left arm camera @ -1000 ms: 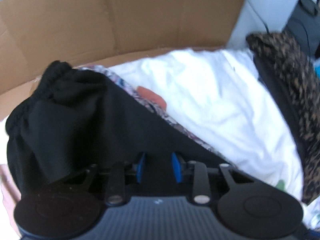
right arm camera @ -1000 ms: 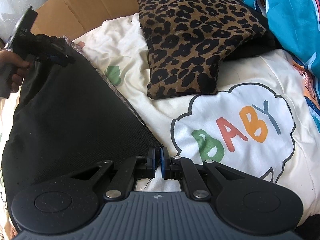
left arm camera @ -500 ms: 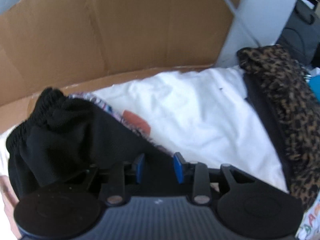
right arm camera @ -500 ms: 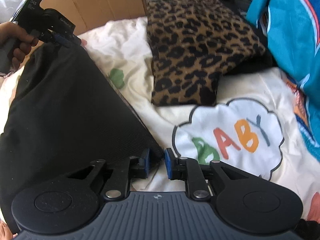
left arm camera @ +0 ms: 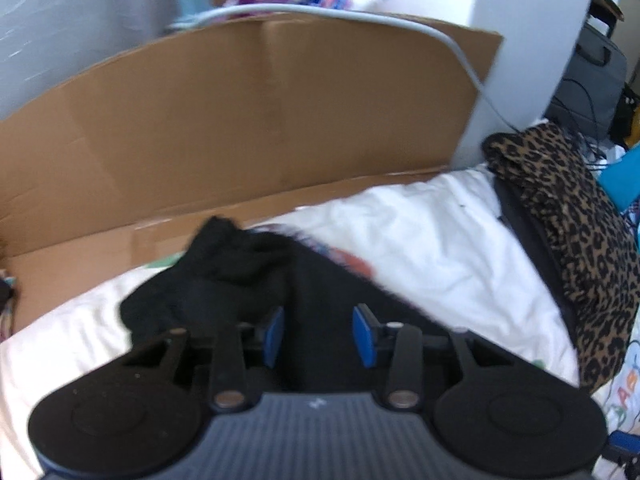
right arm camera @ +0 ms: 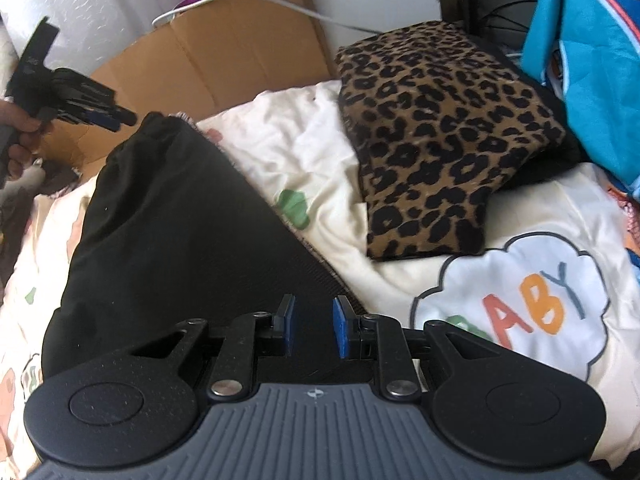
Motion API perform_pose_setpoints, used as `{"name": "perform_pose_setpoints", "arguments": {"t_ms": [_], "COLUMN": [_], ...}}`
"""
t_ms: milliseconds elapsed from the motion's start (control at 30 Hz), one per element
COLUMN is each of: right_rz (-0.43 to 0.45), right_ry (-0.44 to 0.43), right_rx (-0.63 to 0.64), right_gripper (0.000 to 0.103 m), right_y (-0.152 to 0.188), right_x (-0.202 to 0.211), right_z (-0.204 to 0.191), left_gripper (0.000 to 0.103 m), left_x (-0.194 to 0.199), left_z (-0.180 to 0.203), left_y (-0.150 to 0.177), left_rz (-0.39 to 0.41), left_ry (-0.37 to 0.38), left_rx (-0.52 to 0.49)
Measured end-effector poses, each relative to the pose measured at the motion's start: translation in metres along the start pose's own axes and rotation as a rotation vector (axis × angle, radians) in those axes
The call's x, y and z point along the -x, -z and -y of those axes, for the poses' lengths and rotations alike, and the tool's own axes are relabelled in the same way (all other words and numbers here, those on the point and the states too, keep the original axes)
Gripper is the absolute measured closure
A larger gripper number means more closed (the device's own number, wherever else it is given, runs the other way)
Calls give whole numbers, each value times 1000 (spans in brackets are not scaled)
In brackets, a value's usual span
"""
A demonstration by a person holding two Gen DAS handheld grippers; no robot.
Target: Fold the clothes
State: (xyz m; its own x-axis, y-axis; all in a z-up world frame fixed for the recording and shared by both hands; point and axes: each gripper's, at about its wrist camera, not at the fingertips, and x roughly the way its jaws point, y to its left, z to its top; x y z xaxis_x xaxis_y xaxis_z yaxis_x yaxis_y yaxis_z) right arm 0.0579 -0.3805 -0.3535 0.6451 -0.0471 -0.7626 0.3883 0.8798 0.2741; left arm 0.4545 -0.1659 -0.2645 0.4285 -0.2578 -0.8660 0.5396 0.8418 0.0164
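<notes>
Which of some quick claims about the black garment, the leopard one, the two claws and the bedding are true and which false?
1. The black garment lies on the bedding. True.
2. The leopard garment lies on top of the black garment. False: they lie apart, with pale bedding between them.
3. The right claw is clamped on cloth. False: its pads stand apart over the black garment's edge, pressing nothing.
4. The left claw grips the black garment. False: its jaws are opening, with no cloth pinched between them.
5. Cardboard stands behind the bedding. True.
6. The bedding carries a cloud print reading BABY. True.
</notes>
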Motion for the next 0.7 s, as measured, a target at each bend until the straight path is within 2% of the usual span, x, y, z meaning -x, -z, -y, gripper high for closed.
{"name": "perform_pose_setpoints", "arguments": {"t_ms": [267, 467, 700], "right_rz": [-41, -114, -152], "right_ry": [-3, 39, 57], "right_rx": [-26, -19, 49], "right_gripper": [82, 79, 79], "right_y": [3, 13, 13], "right_x": [-16, -30, -36], "right_z": [3, 8, 5], "left_gripper": [59, 52, 52], "left_x": [2, -14, -47], "left_z": [-70, -107, -141], "left_y": [29, 52, 72], "left_rz": [-37, -24, 11], "left_ry": [-114, -87, -80], "left_rx": [138, 311, 502]}}
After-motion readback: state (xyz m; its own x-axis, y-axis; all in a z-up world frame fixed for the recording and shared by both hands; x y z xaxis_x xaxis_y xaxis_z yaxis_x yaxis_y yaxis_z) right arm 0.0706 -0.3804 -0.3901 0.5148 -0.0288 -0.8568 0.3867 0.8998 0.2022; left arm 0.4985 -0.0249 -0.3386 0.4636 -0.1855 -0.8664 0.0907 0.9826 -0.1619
